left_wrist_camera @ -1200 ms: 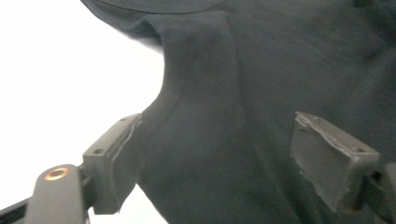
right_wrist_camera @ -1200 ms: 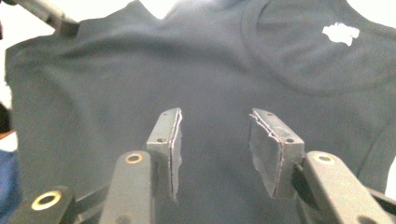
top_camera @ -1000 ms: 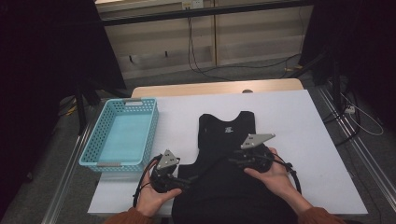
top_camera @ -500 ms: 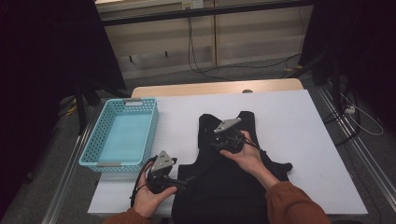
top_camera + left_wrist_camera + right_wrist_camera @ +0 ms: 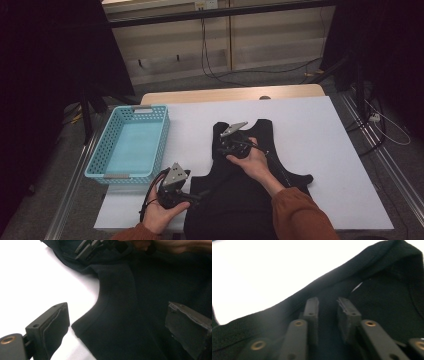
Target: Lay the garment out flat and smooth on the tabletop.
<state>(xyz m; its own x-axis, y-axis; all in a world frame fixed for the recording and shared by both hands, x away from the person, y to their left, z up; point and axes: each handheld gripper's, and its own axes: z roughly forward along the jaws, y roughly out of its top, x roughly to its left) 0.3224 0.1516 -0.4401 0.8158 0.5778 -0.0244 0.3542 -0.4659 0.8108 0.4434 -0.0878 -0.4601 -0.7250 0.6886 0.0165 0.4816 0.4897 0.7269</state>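
Black cloth is what I am working with: a black vest that lies flat on the white table, with its neck end pointing away from me and its bottom hanging off the near edge. From the high view it looks soft and dull, with a round neck hole and wide arm holes. My right claw sits on the far left shoulder strap of the vest, and my right hand rests on the cloth behind it. My left claw is at the near left side of the vest, at its edge, held in my left hand. A blue basket with lots of little holes stands to the left, just beside the vest but not touching it. In the left gripper view, my left claw is wide open and grips nothing; the vest's curved arm-hole edge, with a neat stitched seam, lies between its two flat black pads. In the right gripper view, my right claw is only a little open, with a thin gap between its pads. It sits low over the thick folded strap of the vest, and I cannot tell if it pinches any cloth.
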